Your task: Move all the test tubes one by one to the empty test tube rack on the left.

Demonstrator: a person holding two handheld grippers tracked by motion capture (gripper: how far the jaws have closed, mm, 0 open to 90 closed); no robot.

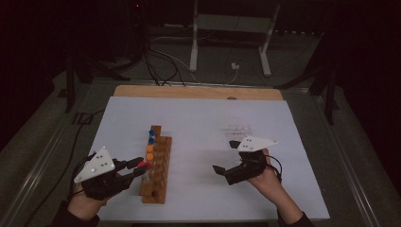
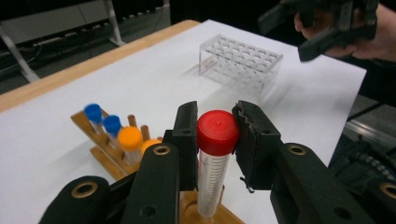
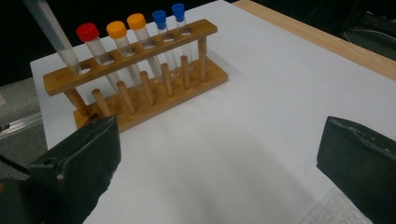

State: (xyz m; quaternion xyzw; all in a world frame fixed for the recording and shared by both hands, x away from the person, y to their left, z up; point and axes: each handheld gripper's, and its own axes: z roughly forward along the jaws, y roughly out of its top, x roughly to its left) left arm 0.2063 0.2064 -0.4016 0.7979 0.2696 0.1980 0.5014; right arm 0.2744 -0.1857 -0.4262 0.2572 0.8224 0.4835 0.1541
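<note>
A wooden tube rack [image 1: 158,175] stands left of centre on the white sheet. My left gripper [image 2: 215,140] is shut on the red cap of a clear tube [image 2: 212,182], whose lower end sits in the rack's nearest end hole. In the right gripper view this tube [image 3: 49,28] leans, its cap cut off by the frame. Beside it the rack [image 3: 140,70] holds a red-capped tube [image 3: 88,33], two orange-capped tubes [image 3: 116,30] and two blue-capped tubes [image 3: 159,17]. My right gripper [image 1: 226,156] stands open over bare sheet with nothing between its fingers.
A clear plastic rack [image 1: 239,130] with several empty holes stands just beyond the right gripper, seen also as the clear rack [image 2: 240,60]. The wooden table edge [image 1: 198,92] runs along the far side. Cables and a metal stand lie on the floor behind.
</note>
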